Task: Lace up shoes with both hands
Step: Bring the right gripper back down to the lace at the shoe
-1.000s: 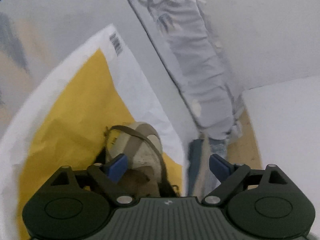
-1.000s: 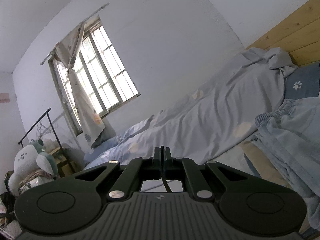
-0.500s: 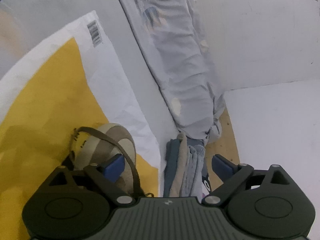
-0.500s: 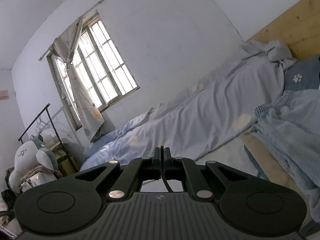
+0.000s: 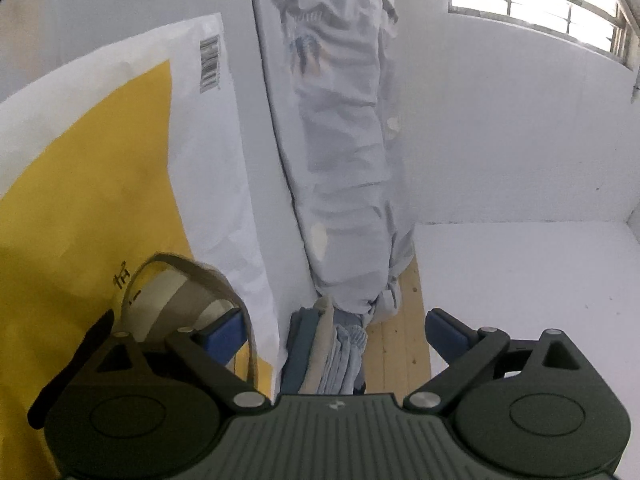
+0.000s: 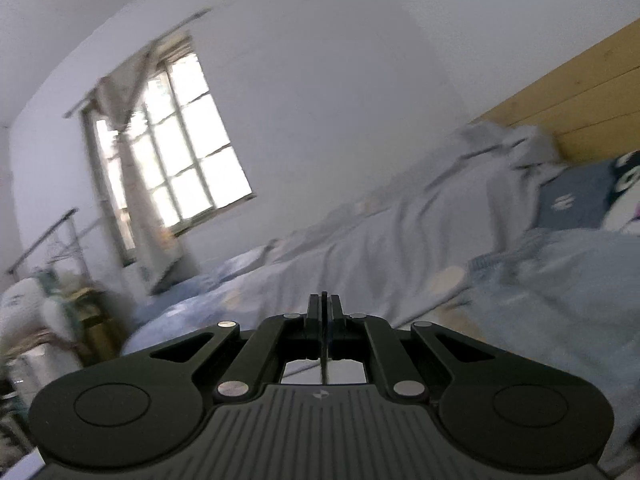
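A shoe (image 5: 180, 300) lies on a printed sheet (image 5: 100, 184), just ahead of the left tongs (image 5: 334, 330) and toward their left side. Folded clothes (image 5: 328, 352) sit between the tongs' fingers, farther off. Beyond the clothes, bedding (image 5: 340, 140) stretches away toward a window (image 5: 536, 4).

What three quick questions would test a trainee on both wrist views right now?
1. True or false: the left gripper is clamped on the shoe.
2. The shoe rests on: A) bare wooden boards; B) the yellow-and-white bag; C) a pillow.
3. Fill in: the right gripper has its jaws ____ on a thin dark strand.

Key: 1 false, it is open, with the shoe beside one finger. 2 B. 3 shut.
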`<state>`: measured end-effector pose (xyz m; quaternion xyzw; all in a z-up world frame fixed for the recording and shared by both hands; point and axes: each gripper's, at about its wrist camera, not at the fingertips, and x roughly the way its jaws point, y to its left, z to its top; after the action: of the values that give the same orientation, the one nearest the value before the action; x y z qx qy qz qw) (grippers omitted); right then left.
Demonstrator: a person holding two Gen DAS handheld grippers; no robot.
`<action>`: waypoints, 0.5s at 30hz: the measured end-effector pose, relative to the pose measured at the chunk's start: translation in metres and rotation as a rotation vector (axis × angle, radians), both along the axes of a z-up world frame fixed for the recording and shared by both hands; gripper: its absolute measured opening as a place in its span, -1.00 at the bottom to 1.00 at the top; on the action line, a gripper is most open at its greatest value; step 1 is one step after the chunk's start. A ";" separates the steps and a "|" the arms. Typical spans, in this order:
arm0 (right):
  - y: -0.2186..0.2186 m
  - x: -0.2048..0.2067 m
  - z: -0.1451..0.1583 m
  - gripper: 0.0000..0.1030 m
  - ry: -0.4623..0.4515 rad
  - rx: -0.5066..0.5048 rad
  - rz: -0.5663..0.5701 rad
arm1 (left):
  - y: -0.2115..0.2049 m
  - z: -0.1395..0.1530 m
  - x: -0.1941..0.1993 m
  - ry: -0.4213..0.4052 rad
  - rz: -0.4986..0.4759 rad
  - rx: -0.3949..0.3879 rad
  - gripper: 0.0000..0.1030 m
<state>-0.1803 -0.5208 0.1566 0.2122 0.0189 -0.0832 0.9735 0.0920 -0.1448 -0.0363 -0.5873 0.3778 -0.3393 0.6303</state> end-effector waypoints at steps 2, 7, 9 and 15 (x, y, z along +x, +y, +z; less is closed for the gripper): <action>-0.017 -0.003 -0.005 -0.97 0.029 0.028 -0.060 | 0.002 0.000 -0.002 0.001 0.018 -0.006 0.90; -0.037 0.016 -0.042 -0.92 0.232 0.098 -0.088 | 0.002 0.009 -0.006 -0.043 0.031 -0.019 0.90; -0.035 0.025 -0.058 -0.81 0.317 0.097 -0.093 | -0.001 0.012 -0.007 -0.061 0.026 -0.027 0.90; -0.010 0.023 -0.059 0.10 0.292 0.066 -0.052 | -0.002 0.024 -0.013 -0.120 0.021 -0.020 0.90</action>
<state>-0.1571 -0.5308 0.0978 0.2300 0.1576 -0.1375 0.9504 0.0787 -0.1467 -0.0124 -0.5761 0.3295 -0.3710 0.6495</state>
